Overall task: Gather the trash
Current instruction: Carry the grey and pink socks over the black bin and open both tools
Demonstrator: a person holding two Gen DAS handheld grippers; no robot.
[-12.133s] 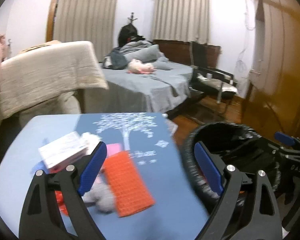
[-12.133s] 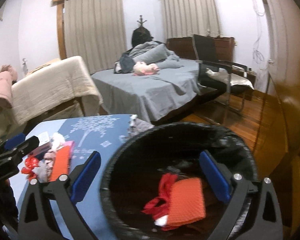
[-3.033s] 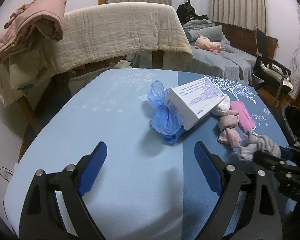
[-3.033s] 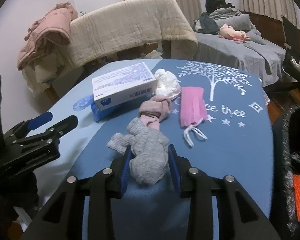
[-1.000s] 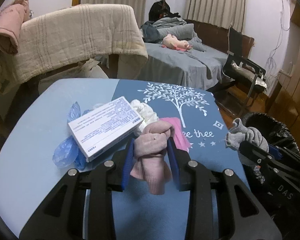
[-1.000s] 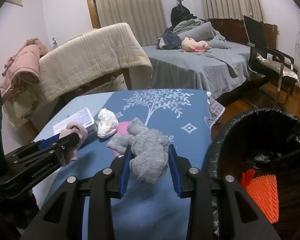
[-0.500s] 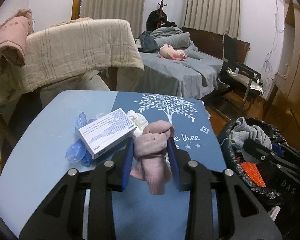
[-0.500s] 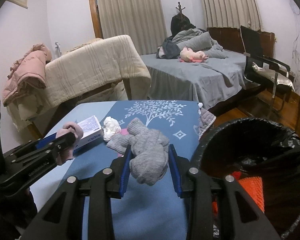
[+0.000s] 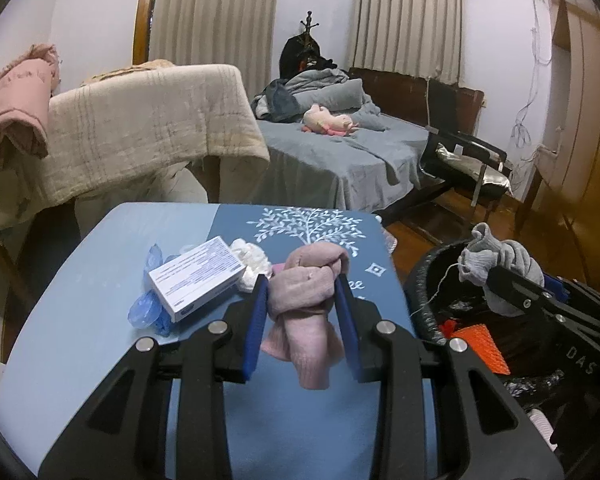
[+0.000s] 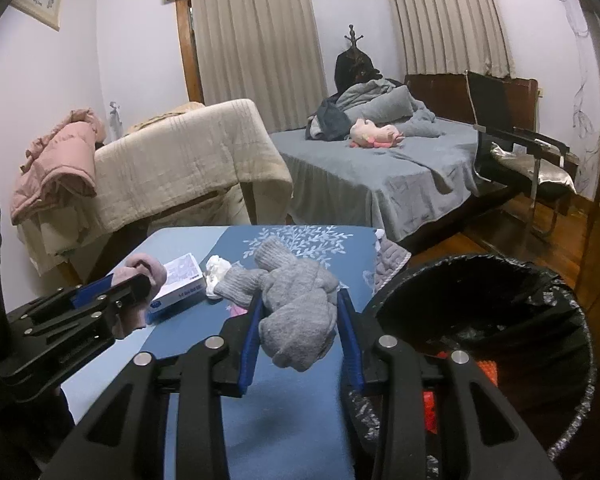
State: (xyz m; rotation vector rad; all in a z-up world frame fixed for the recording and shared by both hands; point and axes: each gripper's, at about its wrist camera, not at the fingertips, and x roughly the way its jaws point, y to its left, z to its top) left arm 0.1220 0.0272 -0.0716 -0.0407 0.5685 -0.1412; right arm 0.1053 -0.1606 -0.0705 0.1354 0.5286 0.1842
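Observation:
My left gripper (image 9: pixel 302 296) is shut on a knotted pink sock (image 9: pixel 306 312) and holds it above the blue table (image 9: pixel 100 320). My right gripper (image 10: pixel 300 312) is shut on a knotted grey sock (image 10: pixel 296 304), held at the rim of the black-bagged trash bin (image 10: pixel 548 288). In the left wrist view the grey sock (image 9: pixel 500 260) hangs over the bin (image 9: pixel 424 280), which holds orange trash (image 9: pixel 480 348). On the table lie a white box (image 9: pixel 196 276), a blue plastic bag (image 9: pixel 148 308) and a white tissue wad (image 9: pixel 254 260).
A chair draped with a beige blanket (image 9: pixel 148 120) stands behind the table. A grey bed (image 9: pixel 340 152) with a pink plush toy is at the back. A black chair (image 9: pixel 468 164) stands on the wooden floor at the right.
Both grippers have lifted and moved right with their socks. The grey sock has come over the bin's rim. The table items look farther away.

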